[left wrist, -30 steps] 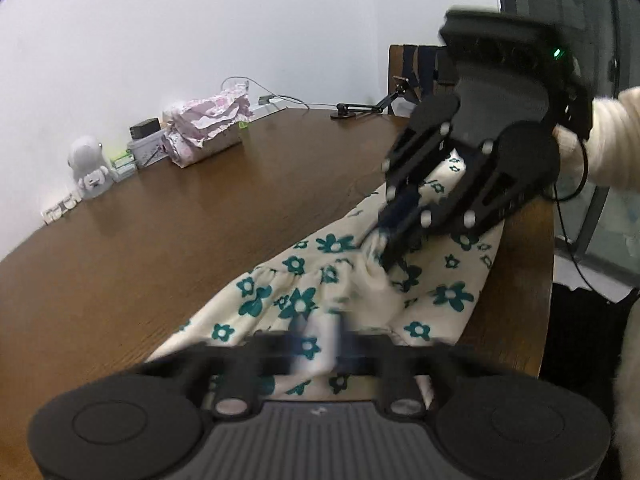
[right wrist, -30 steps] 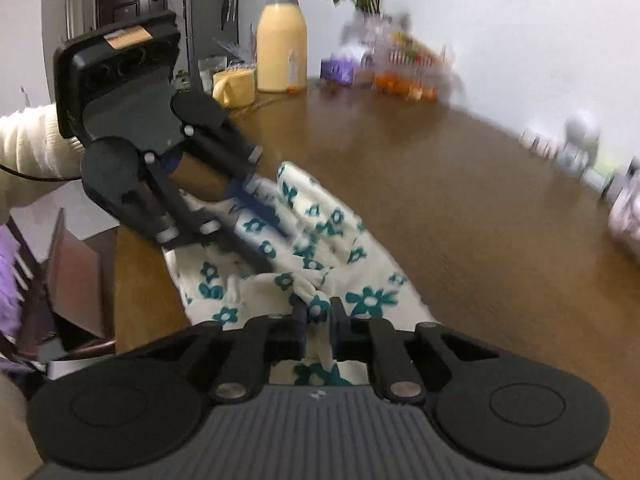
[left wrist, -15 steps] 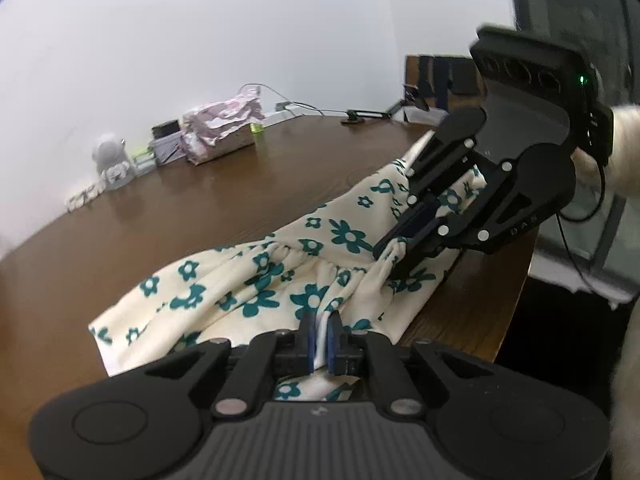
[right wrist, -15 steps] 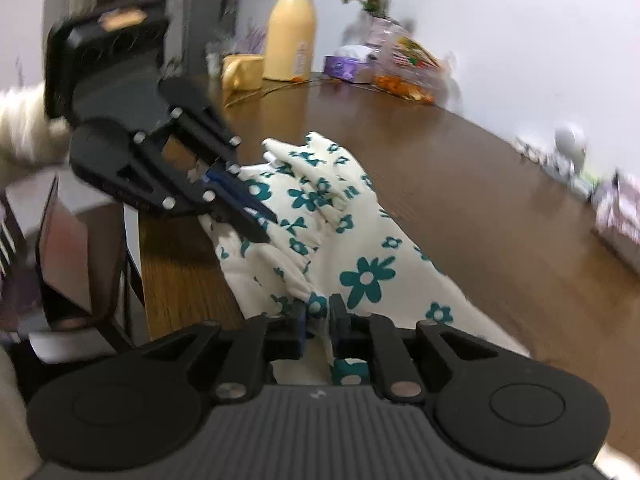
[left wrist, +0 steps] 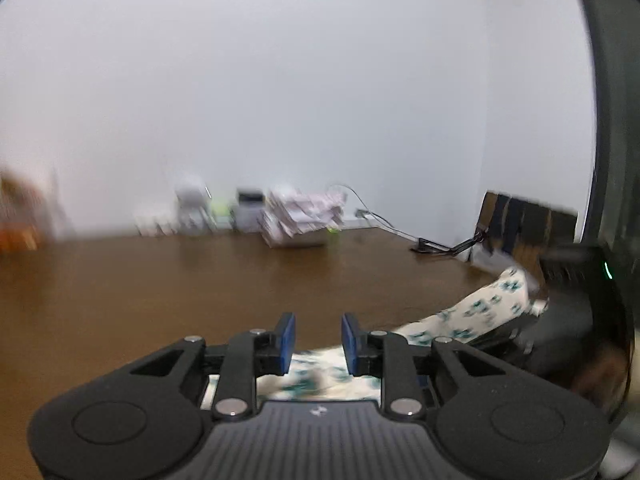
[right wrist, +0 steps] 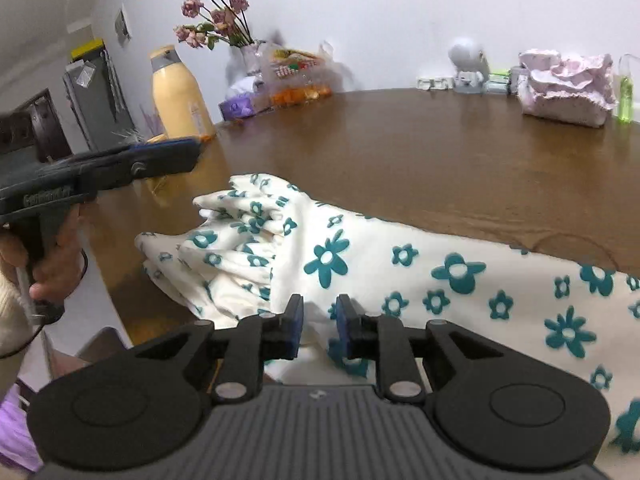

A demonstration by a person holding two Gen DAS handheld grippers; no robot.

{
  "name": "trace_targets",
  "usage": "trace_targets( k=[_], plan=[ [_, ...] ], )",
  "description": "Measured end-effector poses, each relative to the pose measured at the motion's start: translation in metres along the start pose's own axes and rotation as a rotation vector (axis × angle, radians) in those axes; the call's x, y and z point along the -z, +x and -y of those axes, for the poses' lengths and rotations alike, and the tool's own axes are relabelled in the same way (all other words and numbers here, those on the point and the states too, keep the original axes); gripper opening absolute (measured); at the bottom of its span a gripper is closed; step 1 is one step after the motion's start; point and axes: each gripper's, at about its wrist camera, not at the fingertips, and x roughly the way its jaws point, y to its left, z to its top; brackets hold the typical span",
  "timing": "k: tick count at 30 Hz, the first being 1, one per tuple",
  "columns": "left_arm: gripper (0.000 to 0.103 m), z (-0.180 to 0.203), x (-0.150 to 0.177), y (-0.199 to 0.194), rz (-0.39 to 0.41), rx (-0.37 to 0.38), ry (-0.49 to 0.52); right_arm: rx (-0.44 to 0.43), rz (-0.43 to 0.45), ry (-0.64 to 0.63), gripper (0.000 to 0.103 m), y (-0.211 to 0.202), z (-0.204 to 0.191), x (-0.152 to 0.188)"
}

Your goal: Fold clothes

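1. Left gripper [left wrist: 315, 338]: blue pads apart, nothing between them, held above the counter [left wrist: 160, 280]. View is blurred.
2. Right gripper [right wrist: 319, 326]: pads parted by a narrow gap, no cloth pinched; white fabric shows behind the gap.
3. Dress [right wrist: 360, 264], white with teal flowers, lies on the brown wooden counter near its front edge, spreading right. Gathered, bunched end sits at the left by the counter edge.
4. In the left wrist view a strip of the same dress [left wrist: 472, 316] runs from under the gripper toward the right, edge partly lifted; too blurred to tell more.
5. Left hand [right wrist: 48, 264] grips the handle of the other gripper at left in the right wrist view, cream sleeve at the wrist. Raised lettering on that gripper's side is not readable.
6. Far side of counter: yellow bottle [right wrist: 178, 96] with grey cap, label text too small to read; vase of dried pink roses [right wrist: 216, 20]; snack bag [right wrist: 298, 76] with red and green print, writing unreadable; purple pack [right wrist: 238, 108].
7. Right back: small white figurine [right wrist: 466, 64], crumpled pink wrapping [right wrist: 566, 88], green tube [right wrist: 625, 96].
8. Left wrist view: cable and black stand [left wrist: 436, 244] at the far counter edge, chair back [left wrist: 520, 224] behind.
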Motion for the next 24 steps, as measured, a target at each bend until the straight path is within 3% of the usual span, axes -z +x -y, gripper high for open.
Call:
trace_targets(
  k=[2, 3, 8, 9, 10, 15, 17, 20, 22, 24],
  plan=[
    [0.024, 0.007, 0.014, 0.023, -0.078, 0.009, -0.080, 0.024, 0.047, 0.016, 0.019, -0.020, 0.003, 0.001],
    [0.024, 0.009, 0.019, 0.029, -0.104, -0.013, -0.090, 0.085, 0.058, 0.028, 0.020, -0.029, 0.011, 0.002],
    [0.025, 0.005, 0.033, 0.041, -0.179, -0.069, -0.159, 0.542, 0.078, 0.094, 0.018, -0.077, 0.073, 0.015],
    [0.026, 0.006, 0.034, 0.041, -0.183, -0.075, -0.153, 0.588, 0.074, 0.105, 0.006, -0.082, 0.084, 0.020],
    [0.026, 0.006, 0.035, 0.041, -0.187, -0.080, -0.148, 0.607, 0.067, 0.115, 0.000, -0.084, 0.093, 0.025],
    [0.027, 0.011, 0.042, 0.037, -0.181, -0.106, -0.132, 0.480, 0.184, 0.317, 0.000, -0.118, 0.116, 0.036],
    [0.027, 0.010, 0.041, 0.038, -0.181, -0.110, -0.132, 0.524, 0.271, 0.244, 0.001, -0.133, 0.104, 0.033],
    [0.027, 0.011, 0.039, 0.041, -0.190, -0.114, -0.120, 0.649, 0.232, 0.198, 0.001, -0.132, 0.108, 0.032],
    [0.027, 0.012, 0.038, 0.043, -0.192, -0.115, -0.113, 0.696, 0.190, 0.269, 0.001, -0.127, 0.128, 0.040],
    [0.027, 0.012, 0.039, 0.041, -0.191, -0.116, -0.120, 0.655, 0.245, 0.402, 0.000, -0.139, 0.149, 0.053]
  ],
)
